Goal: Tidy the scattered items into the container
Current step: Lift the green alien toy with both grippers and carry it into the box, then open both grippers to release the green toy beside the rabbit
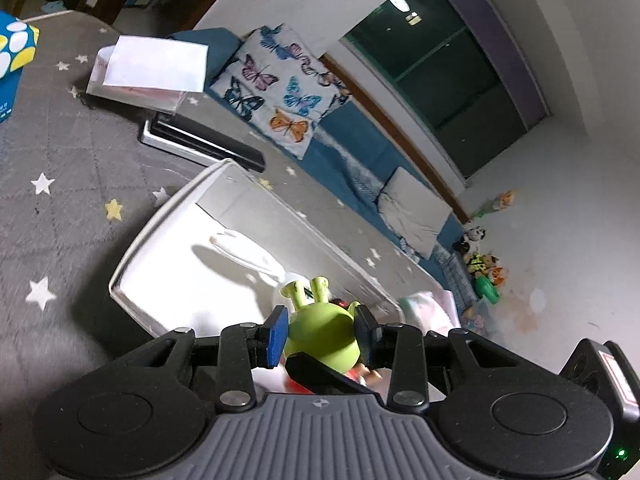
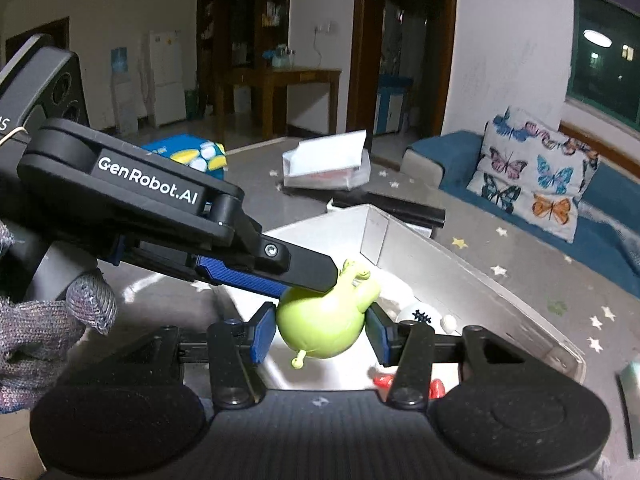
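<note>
So the left gripper (image 1: 320, 320) has its fingers clamped on the green toy (image 1: 320, 340), a round little guy with two eye stalks. It's holding him in the air right over the open white container (image 1: 160, 232), which sits on the grey star-print cover (image 1: 60, 200). I'd say we're at the drop-off step for this one: toy picked up and carried over, just not let go yet.

The next move looks simple. Lower him a touch so he doesn't bounce out, open the fingers, then back off. The catch is the right gripper (image 2: 320, 332). Its blue-padded fingers sit on either side of the same toy, and I honestly can't tell whether they're squeezing or just framing him. If both are gripping, one has to let go first or they'll tug against each other.

The two views show different things:
- **Left camera:** it looks down the length of the container and shows a floppy white thing (image 1: 244, 250) lying in it, plus a stack of boxes (image 1: 160, 68) further back.
- **Right camera:** it shows what the left one hides, with the left gripper coming in from the side, pinching the toy near his top, and a grey gloved hand (image 2: 40, 328) behind it. It also shows a white ball with black marks (image 2: 420, 314) and some red bits (image 2: 384, 381) already in the container, near this end.
</note>
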Demonstrator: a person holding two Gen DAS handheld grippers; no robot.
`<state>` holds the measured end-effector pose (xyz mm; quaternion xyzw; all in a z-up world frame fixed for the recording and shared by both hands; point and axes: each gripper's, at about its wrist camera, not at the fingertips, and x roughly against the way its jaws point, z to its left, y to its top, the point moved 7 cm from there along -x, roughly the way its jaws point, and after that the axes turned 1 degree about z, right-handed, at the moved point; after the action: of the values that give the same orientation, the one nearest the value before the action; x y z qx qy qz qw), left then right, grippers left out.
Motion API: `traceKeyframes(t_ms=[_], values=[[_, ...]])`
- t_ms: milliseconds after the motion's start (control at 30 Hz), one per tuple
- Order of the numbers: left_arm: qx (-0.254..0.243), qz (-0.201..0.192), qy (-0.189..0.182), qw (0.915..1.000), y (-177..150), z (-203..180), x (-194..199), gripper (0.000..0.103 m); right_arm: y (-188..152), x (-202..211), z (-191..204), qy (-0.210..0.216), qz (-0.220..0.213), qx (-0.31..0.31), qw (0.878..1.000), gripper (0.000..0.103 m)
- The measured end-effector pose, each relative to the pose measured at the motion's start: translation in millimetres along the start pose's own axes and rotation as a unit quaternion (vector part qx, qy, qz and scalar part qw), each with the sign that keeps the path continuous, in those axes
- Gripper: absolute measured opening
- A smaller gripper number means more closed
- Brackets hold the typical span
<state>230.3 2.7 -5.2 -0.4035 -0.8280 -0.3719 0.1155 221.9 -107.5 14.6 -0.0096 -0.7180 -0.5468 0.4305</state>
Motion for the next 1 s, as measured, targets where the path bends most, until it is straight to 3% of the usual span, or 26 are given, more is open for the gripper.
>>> traceKeyframes(t_ms=[333,833,1000], values=[[0.008,0.021,0.029,0.9993,12,20,-30,0.038,2,-52,-17,0.014,0.052,0.013,0.998,0.049],[-0.025,0.042,0.087,0.9950,15,24,-54,0.038,-4,-85,-21,0.034,0.109,0.042,0.993,0.049],[-0.029,0.042,0.088,0.9948,14,25,-55,0.038,-3,-89,-23,0.033,0.117,0.041,0.992,0.049]])
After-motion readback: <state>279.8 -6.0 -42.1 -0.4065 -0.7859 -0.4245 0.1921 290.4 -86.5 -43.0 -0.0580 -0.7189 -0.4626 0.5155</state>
